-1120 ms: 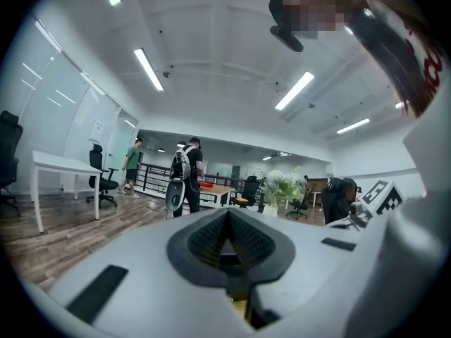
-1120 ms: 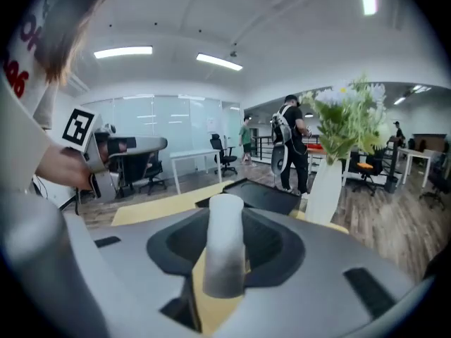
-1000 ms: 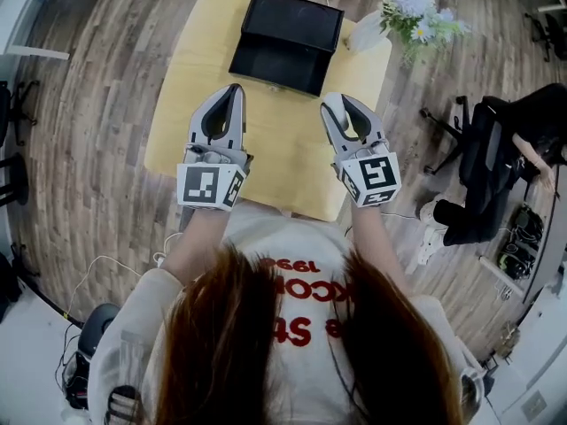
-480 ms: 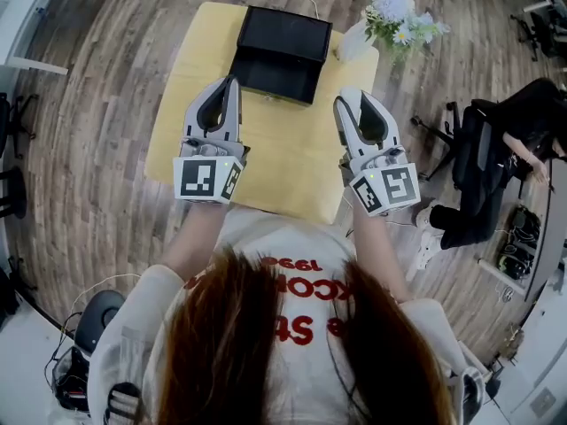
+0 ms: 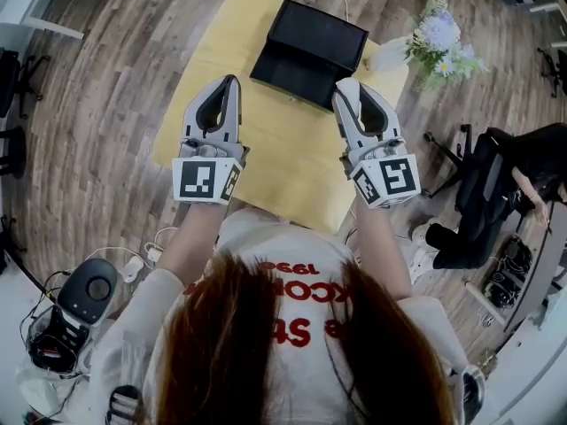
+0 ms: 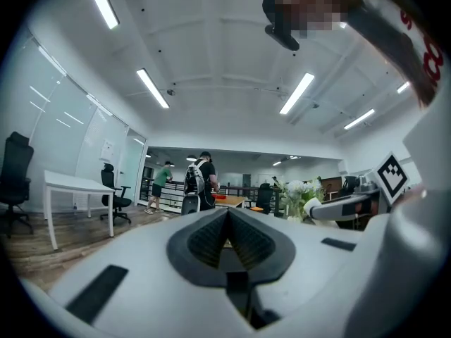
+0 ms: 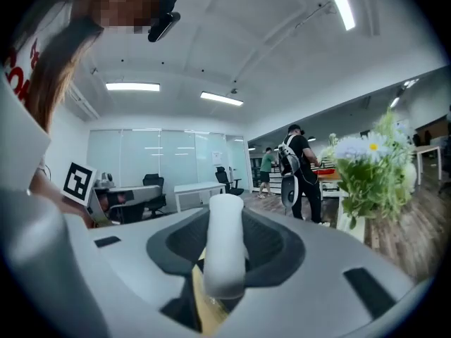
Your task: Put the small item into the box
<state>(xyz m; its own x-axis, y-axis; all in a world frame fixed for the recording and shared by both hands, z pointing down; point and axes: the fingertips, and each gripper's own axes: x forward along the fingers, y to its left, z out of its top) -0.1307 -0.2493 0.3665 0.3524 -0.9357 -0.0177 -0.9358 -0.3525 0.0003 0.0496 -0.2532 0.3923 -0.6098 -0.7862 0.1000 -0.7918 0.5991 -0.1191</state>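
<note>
Left gripper (image 5: pixel 229 83): jaws together, empty, centre left.
Right gripper (image 5: pixel 348 87): clamped on a white cylinder (image 7: pixel 225 248).
Box (image 5: pixel 310 47): black, open, upper centre of yellow table (image 5: pixel 283 153).

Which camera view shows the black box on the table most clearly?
The head view. It looks down on the whole black box, at the far side of the yellow table. The left gripper view and the right gripper view look level across the room and show nothing of it.
</note>
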